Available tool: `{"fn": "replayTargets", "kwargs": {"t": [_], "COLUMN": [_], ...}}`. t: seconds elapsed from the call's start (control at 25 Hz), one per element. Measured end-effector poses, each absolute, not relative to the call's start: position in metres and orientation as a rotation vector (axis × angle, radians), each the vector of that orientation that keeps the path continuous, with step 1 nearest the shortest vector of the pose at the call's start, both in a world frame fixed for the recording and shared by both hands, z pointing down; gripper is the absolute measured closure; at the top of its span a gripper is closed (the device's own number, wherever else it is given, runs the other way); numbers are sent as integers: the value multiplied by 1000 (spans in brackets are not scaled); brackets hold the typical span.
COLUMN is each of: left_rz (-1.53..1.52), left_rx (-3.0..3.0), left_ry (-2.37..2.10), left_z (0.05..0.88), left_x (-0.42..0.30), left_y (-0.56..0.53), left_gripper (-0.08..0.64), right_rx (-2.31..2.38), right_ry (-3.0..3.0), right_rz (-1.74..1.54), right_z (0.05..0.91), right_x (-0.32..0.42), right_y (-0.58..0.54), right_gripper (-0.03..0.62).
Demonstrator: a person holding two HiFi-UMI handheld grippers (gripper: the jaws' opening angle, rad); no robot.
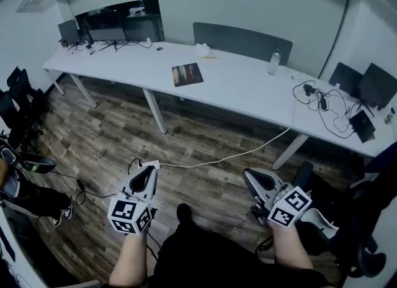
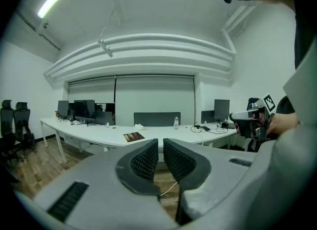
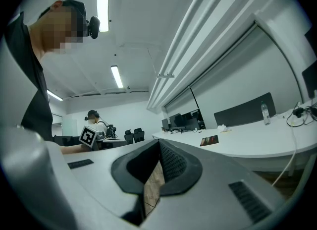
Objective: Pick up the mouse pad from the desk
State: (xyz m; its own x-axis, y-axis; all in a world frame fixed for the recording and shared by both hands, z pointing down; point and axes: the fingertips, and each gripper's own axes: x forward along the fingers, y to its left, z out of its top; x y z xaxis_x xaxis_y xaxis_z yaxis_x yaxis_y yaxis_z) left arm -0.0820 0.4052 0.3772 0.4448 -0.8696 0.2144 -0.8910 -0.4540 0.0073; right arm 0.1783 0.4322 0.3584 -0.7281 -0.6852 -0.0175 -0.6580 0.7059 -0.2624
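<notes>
Dark mouse pad (image 1: 187, 74) lies on desk (image 1: 248, 88), far from closed empty jaws of left gripper (image 1: 150, 166) and right gripper (image 1: 247, 173).

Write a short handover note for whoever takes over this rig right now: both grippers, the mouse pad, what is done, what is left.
Left gripper: jaws together, nothing between them.
Right gripper: jaws together, nothing between them.
Mouse pad: lies flat on the white desk, far from both grippers, across a stretch of wood floor.
Done: nothing yet; the pad is untouched.
Left: walk up to the desk, open one gripper, probably grip the pad by an edge, and lift it.
</notes>
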Motion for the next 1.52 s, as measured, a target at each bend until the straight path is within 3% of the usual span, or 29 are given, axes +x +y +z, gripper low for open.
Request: {"fn": "replayTargets", "kwargs": {"t": [0.24,0.88,1.52], "left_rz": [214,172,166], "left_rx": [2575,2559,2611], "left_ry": [-1584,-1528,-1428], "left_z": [378,389,389], "left_x": [-101,-212,-250], "left_y": [351,178,110], "left_gripper": [522,522,522], "right_rx": [-1124,-1095,-1122], "right_ry": [2826,2886,2880], "right_rz": [-369,-405,-439], "right_z": [365,361,361], "right_x": [160,24,-36], "right_y": [379,212,147], "right_gripper": [588,588,588]}}
